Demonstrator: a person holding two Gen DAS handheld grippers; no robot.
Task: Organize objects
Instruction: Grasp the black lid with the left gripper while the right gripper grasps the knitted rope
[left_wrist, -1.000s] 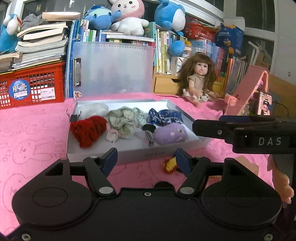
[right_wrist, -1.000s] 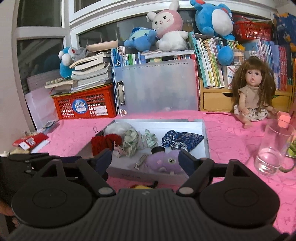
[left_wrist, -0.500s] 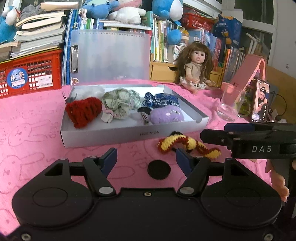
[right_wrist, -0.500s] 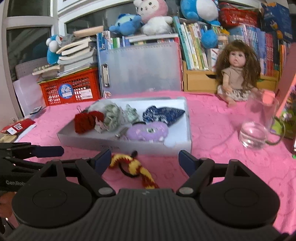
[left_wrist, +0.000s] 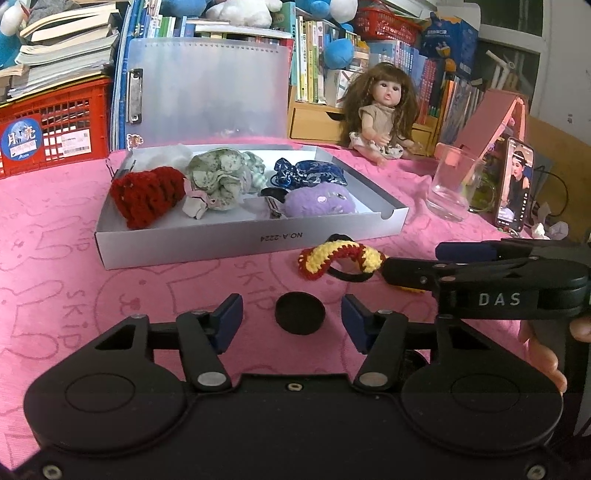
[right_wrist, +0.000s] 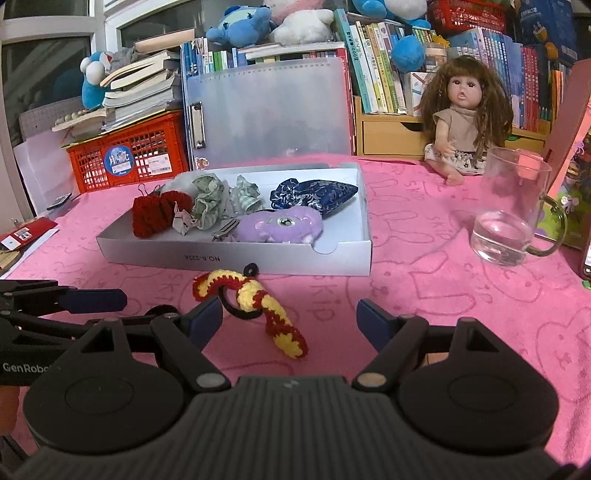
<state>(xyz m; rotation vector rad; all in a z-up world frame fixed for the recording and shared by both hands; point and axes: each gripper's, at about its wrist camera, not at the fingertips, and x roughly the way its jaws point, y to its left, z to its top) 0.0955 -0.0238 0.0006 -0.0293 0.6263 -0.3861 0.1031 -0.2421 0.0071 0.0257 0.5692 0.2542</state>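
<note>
Two low wrist views facing the shallow white cardboard tray (left_wrist: 240, 240) from its near side.
The left wrist view sits close, left of the tray's front; the right wrist view looks from farther right. Both share the tray (right_wrist: 236, 254), the red-and-yellow crocheted hair tie (left_wrist: 338, 258) (right_wrist: 255, 295) and the long-haired doll (left_wrist: 384, 118) (right_wrist: 465, 114).

Home playroom: doll (left_wrist: 384, 110), plush toys (right_wrist: 243, 22), books (right_wrist: 376, 55)

"NO.A-222A" upside down on white box (left_wrist: 280, 236) front wall; "DAS" on right gripper (left_wrist: 498, 299) body; "GenRobo…" cut off on left gripper (right_wrist: 26, 367); "SKIP" on pink tablecloth (left_wrist: 255, 280).
</note>
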